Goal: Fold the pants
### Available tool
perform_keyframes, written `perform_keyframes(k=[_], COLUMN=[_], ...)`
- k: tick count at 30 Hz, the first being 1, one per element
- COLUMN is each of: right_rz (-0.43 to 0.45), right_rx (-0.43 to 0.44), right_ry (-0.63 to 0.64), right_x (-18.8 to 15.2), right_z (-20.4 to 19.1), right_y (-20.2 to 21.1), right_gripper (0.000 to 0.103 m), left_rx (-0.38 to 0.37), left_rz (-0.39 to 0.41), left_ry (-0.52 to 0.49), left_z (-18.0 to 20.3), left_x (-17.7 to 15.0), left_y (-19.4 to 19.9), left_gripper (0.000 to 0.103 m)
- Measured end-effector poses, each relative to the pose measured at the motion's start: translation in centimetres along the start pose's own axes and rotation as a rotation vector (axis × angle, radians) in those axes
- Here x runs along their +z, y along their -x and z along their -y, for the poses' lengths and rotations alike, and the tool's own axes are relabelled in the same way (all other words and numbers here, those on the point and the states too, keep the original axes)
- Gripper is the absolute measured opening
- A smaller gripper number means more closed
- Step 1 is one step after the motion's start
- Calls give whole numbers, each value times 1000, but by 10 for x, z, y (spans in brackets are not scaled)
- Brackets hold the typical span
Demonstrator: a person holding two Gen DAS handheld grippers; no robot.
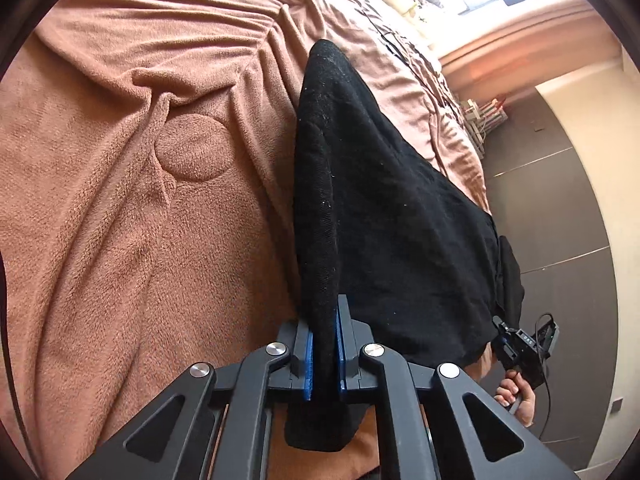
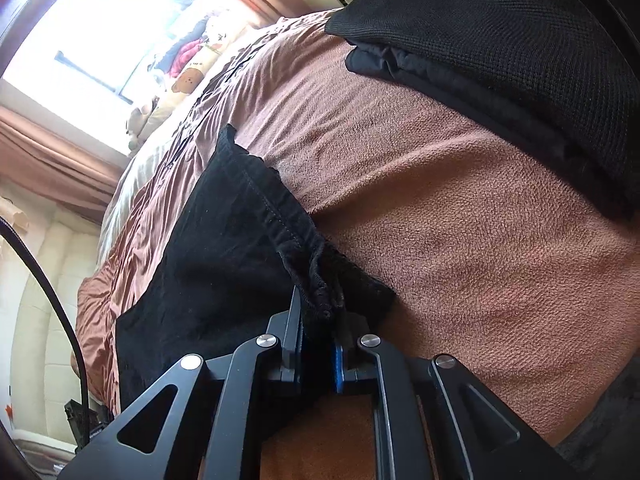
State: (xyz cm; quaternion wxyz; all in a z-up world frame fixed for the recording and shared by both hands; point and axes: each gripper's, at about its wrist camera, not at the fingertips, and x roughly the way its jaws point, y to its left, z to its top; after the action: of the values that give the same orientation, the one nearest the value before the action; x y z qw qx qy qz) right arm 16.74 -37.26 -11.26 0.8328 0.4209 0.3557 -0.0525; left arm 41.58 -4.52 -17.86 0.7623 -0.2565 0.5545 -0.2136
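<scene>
Our left gripper [image 1: 325, 354] jaws pinch the black pants [image 1: 384, 216]. Our right gripper [image 2: 320, 354] jaws clamp their seamed edge above the bed [image 2: 460, 216].

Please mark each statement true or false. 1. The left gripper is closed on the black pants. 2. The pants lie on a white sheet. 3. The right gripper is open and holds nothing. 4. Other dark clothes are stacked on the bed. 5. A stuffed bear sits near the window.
1. True. The left gripper pinches a fold of the black pants.
2. False. They lie on a brown blanket.
3. False. The right gripper is shut on the pants' gathered edge.
4. True. A pile of dark clothes rests on the blanket in the right wrist view.
5. True. The stuffed bear is by the bright window.
</scene>
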Motion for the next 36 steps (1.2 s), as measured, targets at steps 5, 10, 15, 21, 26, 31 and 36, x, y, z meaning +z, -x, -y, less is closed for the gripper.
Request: perform_keyframes(k=[5, 10, 15, 21, 26, 31, 36], right_rz=[13, -15, -37, -47, -28, 0, 18], right_rx=[-33, 62, 94, 121, 153, 151, 182], right_ry=[-13, -49, -75, -113, -146, -113, -112], right_x=[-7, -16, -14, -7, -2, -9, -19], right_z=[3, 12, 18, 29, 33, 22, 15], right_y=[11, 7, -8, -22, -29, -27, -17], right_gripper=[40, 57, 57, 58, 43, 25, 22], left_rx=[-22, 5, -16, -21, -19, -10, -43], left_rz=[-1, -16, -17, -23, -19, 19, 52], left_ry=[-23, 10, 43, 65, 62, 35, 48], left_z=[9, 1, -10, -19, -17, -7, -5], left_x=[-2, 4, 8, 19, 28, 27, 28], left_y=[10, -2, -12, -26, -34, -22, -2], left_gripper=[8, 13, 29, 30, 27, 11, 10])
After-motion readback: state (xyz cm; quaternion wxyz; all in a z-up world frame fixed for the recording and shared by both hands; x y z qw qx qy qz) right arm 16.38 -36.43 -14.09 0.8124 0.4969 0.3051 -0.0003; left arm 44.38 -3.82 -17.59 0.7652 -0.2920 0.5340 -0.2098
